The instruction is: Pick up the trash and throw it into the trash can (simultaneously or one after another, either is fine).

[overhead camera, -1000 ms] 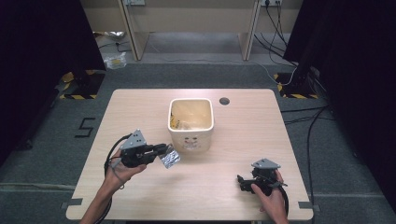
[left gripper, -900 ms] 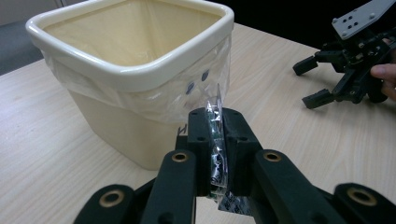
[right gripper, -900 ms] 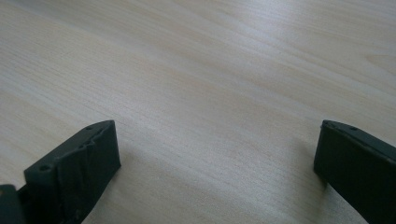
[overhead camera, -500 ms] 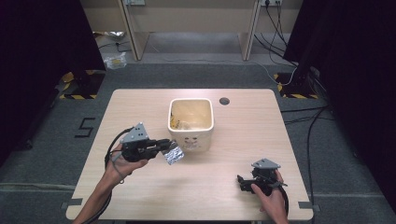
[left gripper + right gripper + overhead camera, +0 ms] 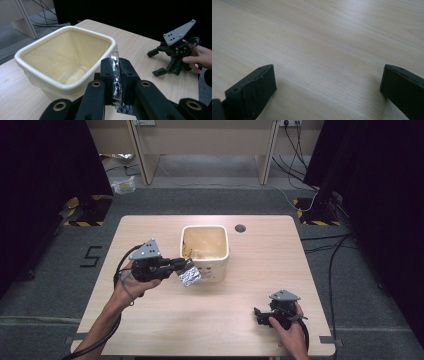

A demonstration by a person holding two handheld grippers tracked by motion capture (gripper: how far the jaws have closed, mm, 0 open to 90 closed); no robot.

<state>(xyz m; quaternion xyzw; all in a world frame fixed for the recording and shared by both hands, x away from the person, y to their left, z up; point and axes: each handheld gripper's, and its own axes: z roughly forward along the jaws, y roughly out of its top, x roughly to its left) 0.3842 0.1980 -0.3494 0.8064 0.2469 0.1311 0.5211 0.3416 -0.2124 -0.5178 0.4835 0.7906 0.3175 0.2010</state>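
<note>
Silvery foil packet (image 5: 190, 277) is sitting pinched in the left hand-held gripper (image 5: 177, 266), just beside the cream bin (image 5: 220, 254) rim. Drop-off step, I judge: next, lifting over the bin and releasing. Right hand-held gripper (image 5: 261, 316) is resting wide open, empty, well apart from the bin.

1. The worktop (image 5: 150, 320) is pale wood-grain laminate, smooth with a soft sheen, streaked lengthwise.
2. The bin (image 5: 62, 57), mid-worktop, looks like cream plastic, glossy at its rounded rim, lined with thin translucent film.
3. The packet (image 5: 190, 276) is crinkled silvery foil, shiny; edge-on between the left gripper (image 5: 115, 82) jaws it shows a clear glossy seam.
4. Both grippers' jaws are matt black plastic; the right gripper (image 5: 327, 90) pads look roughened, and brass-coloured metal eyelets sit in the left one's links.
5. The floor (image 5: 60, 285) is matt grey carpet.
</note>
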